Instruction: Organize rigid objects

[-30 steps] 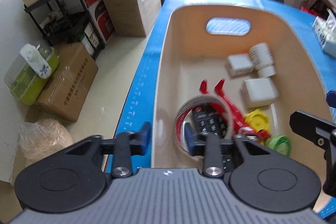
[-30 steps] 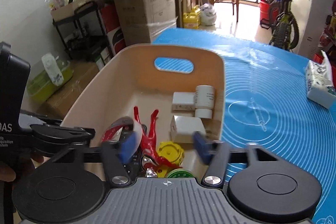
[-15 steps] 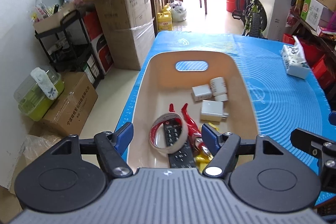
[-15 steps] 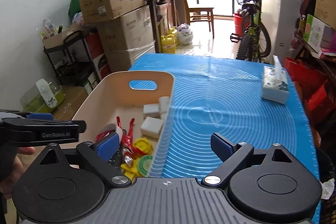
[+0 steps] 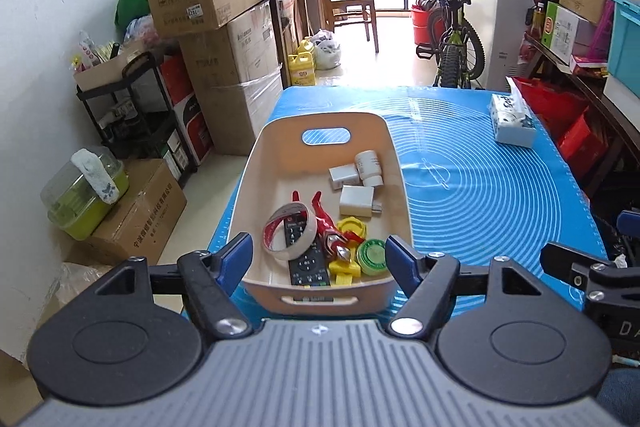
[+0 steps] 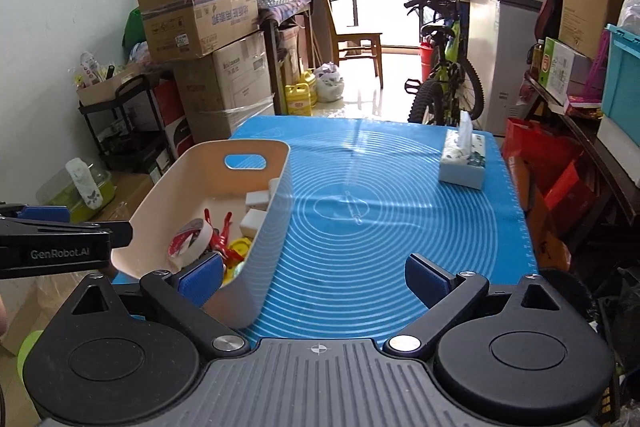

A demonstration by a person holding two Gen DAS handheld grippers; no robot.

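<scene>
A: Where does the bin (image 5: 256, 183) sit?

B: On the blue mat (image 6: 400, 227) on the worktop, along its left edge. The bin's left wall runs just beside the mat's left border, with floor and cardboard boxes (image 5: 224, 39) beyond. Its near rim lies close to the worktop's near edge.

A: What is in it?

B: A tape roll (image 5: 290, 231) leans on a black remote (image 5: 308, 263) at the near end. Beside them lie a red figure (image 5: 326, 223), a yellow cap (image 5: 351, 227) and a green lid (image 5: 373, 255). Farther back are two white adapters (image 5: 357, 201) and a small white bottle (image 5: 368, 163).

A: And the left hand-held gripper (image 5: 320, 257)?

B: Spread wide and empty, held before the bin's near wall. Its blue pads (image 5: 236, 259) stand about as far apart as the bin is wide, one at each near corner.

A: The right hand-held gripper (image 6: 310, 277)?

B: Also wide and empty. Its left pad overlaps the bin's near right corner in the right view; its right pad hangs over bare mat.

A: Open room?

B: The mat to the right of the bin is bare up to a tissue box (image 6: 463, 161) near the far right corner. A bicycle (image 6: 444, 67) stands past the far edge, and red bags (image 6: 536, 155) crowd the right edge.
</scene>
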